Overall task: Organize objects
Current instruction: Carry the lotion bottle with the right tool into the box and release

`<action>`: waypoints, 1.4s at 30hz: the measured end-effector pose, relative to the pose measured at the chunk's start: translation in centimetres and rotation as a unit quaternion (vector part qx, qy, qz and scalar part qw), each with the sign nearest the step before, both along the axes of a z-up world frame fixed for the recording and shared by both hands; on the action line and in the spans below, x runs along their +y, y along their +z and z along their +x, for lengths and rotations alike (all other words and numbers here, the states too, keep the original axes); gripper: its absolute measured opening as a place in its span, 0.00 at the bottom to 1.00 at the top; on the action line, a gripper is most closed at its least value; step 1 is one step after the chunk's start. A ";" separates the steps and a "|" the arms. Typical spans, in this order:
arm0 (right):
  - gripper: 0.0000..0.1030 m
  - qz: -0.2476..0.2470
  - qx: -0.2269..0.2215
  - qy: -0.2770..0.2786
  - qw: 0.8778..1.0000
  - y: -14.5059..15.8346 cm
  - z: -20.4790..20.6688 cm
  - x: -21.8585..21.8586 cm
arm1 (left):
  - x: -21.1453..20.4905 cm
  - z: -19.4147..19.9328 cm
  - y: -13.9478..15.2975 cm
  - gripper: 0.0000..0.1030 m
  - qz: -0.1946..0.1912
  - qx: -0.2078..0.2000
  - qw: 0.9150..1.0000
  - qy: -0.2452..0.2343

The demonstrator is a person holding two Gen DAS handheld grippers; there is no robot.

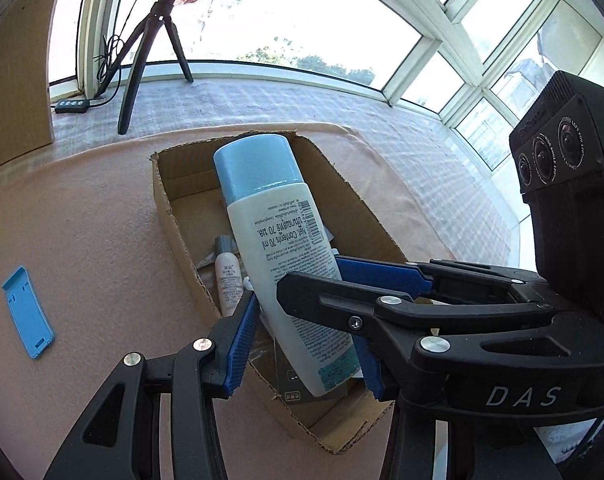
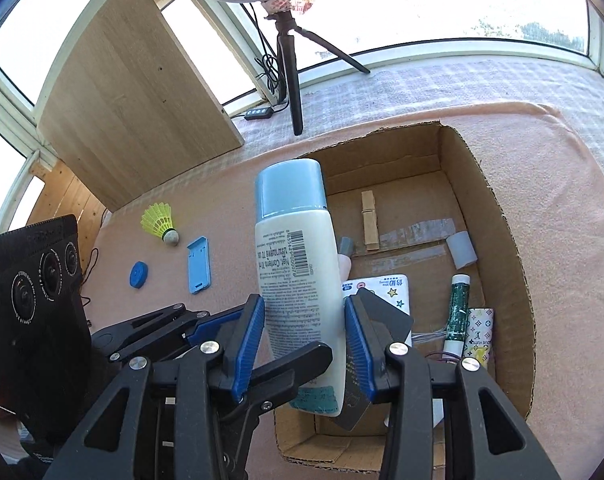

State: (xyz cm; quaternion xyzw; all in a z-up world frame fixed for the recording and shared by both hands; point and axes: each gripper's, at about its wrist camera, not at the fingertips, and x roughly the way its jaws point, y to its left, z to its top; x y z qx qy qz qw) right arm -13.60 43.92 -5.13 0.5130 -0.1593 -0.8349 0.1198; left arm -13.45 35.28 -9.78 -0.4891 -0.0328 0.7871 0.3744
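Gripping white bottle (image 2: 298, 280) jointly: left claw (image 1: 306, 336), right claw (image 2: 302, 340), above cardboard box (image 2: 498, 208).

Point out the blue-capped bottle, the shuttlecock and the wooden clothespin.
blue-capped bottle (image 2: 298, 280): right wrist view, on its white printed body.
shuttlecock (image 2: 160, 222): right wrist view, on its yellow skirt.
wooden clothespin (image 2: 370, 220): right wrist view, mid-length, inside the cardboard box (image 2: 502, 216).
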 end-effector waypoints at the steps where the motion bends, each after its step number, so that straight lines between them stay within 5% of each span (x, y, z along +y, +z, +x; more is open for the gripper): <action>1: 0.37 0.004 -0.001 -0.002 1.000 -0.1 -0.2 0.5 | 0.8 -0.3 -0.2 0.48 -0.001 -0.001 1.000 -0.002; 15: 0.37 0.011 -0.002 -0.020 1.000 -1.3 -2.0 4.7 | 5.8 -2.6 -1.6 0.49 -0.014 -0.001 1.000 -0.015; 16: 0.38 0.013 0.002 -0.021 1.000 -1.2 -2.0 4.8 | 5.7 -2.9 -1.5 0.51 -0.018 0.000 1.000 -0.016; 18: 0.54 0.024 0.004 -0.025 0.999 -1.2 -2.0 4.9 | 5.8 -3.1 -1.6 0.80 -0.034 0.003 0.999 -0.011; 19: 0.66 0.034 0.004 -0.032 0.999 -1.2 -2.1 5.0 | 5.8 -3.2 -1.6 0.84 -0.039 0.005 0.999 -0.007; 42: 0.69 0.040 0.012 -0.071 0.997 -0.5 -1.1 4.9 | 2.0 -2.3 -0.8 0.84 -0.043 0.009 0.999 0.022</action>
